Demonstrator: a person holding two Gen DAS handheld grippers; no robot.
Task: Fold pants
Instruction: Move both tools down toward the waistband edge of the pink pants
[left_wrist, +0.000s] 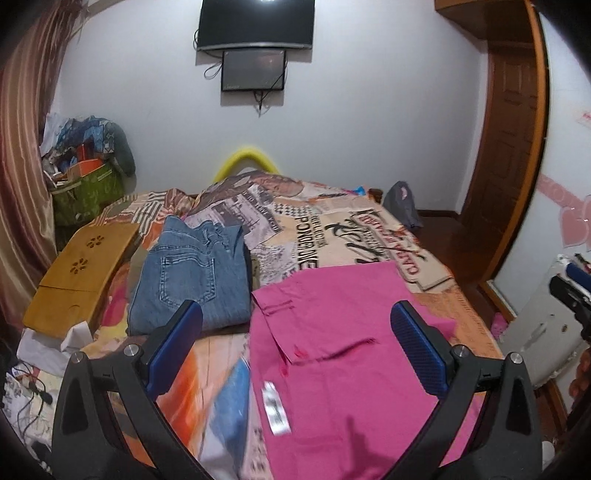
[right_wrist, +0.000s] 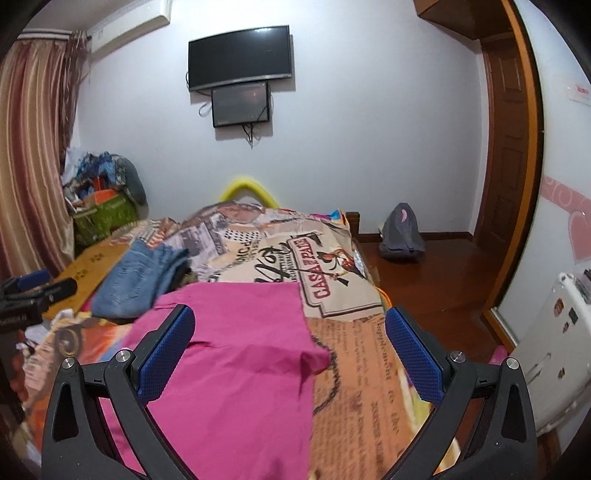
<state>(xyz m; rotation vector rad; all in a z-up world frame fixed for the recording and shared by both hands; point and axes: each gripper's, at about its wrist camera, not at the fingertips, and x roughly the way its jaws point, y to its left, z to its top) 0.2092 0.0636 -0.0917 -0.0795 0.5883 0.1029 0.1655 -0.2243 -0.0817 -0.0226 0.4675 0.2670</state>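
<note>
Left wrist view, as I log it: one bed under a printed bedspread, two black screens on the white wall ahead, one wooden door far right, one striped curtain far left. Items: one pink pants lying flat just ahead of and beneath both grippers; one folded pair of jeans ahead-left; one wooden lap tray beyond it. My left gripper and right gripper both hover with fingers spread wide, clasping nothing.

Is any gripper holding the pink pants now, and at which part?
Nothing is held. The left gripper and the right gripper both have open jaws above the pink pants, without gripping the cloth.
</note>
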